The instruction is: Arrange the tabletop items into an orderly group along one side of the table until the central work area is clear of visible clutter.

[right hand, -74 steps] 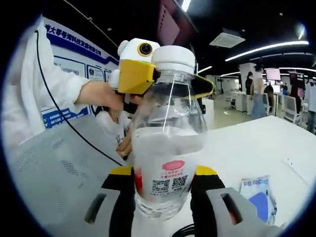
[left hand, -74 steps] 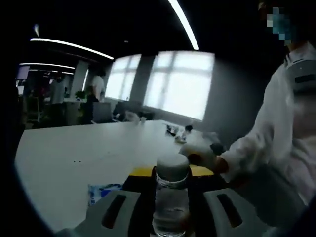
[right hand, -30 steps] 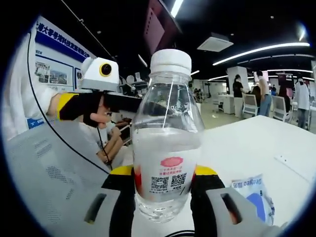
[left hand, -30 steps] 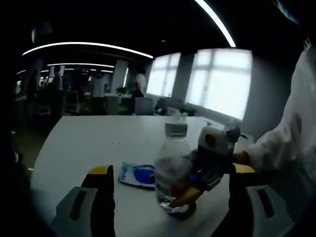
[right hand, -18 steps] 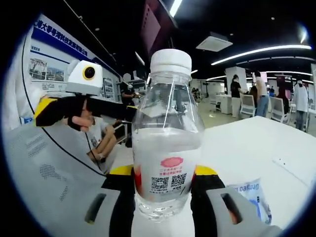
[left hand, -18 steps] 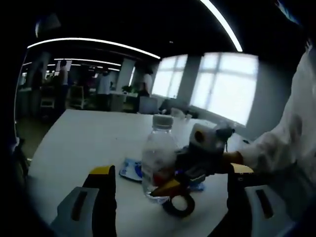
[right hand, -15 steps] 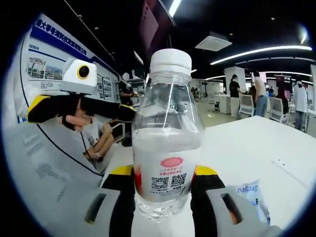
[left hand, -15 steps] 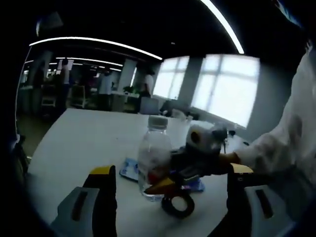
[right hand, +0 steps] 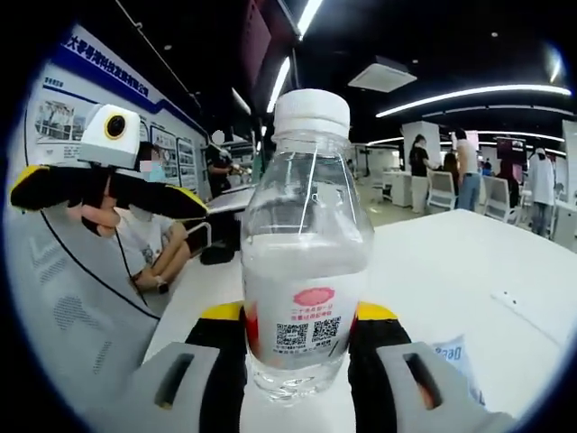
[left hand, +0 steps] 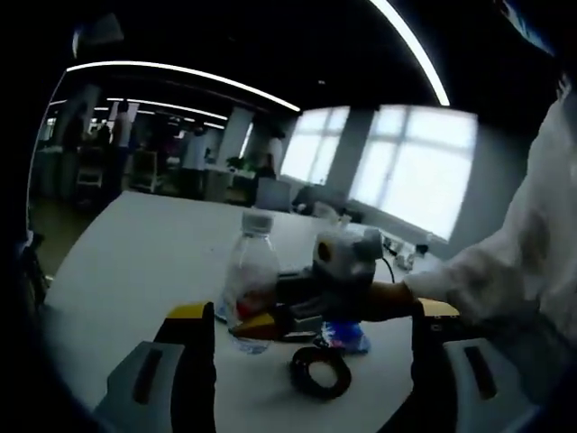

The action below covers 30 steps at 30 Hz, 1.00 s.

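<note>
Over bench (left hand: pixel 135 244) | right gripper (right hand: pixel 297 361) jaws clamped on water bottle (right hand: pixel 305 244) – carried farther across, off centre | left gripper (left hand: pixel 302 356) jaws spread, empty – pulled back | tape roll (left hand: pixel 319 371), blue packet (left hand: pixel 347 336) yet to group

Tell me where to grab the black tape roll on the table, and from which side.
Come from above. The black tape roll lies flat on the white table, hole upward, so put one jaw in the hole and one outside the wall, probably with the open left gripper.
</note>
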Tool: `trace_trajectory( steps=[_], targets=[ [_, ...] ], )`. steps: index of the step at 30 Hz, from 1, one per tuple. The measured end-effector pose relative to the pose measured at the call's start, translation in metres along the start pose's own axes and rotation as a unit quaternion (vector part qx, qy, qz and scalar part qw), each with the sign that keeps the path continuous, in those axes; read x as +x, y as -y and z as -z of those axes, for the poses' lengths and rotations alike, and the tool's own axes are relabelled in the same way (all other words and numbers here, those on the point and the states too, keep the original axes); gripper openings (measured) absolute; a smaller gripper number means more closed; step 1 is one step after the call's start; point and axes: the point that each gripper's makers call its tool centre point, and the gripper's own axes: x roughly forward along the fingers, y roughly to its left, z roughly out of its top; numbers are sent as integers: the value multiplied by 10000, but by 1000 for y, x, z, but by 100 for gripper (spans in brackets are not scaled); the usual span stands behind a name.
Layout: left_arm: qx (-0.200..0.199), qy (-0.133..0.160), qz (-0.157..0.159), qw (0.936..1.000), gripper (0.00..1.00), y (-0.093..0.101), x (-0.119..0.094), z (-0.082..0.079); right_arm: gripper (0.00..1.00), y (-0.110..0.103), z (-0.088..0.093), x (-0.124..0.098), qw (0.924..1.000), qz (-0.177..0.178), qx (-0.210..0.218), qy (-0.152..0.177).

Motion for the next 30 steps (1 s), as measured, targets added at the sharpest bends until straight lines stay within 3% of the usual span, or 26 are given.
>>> trace_trajectory(
  steps=[13,30],
  targets=[
    [-179,66,7,9998,85,2,1,0,40,33,15,20,9996,146,234,43],
    [-371,150,18,9992,82,1,2,-1,40,42,28,27,9996,198,169,-89]
  ],
)
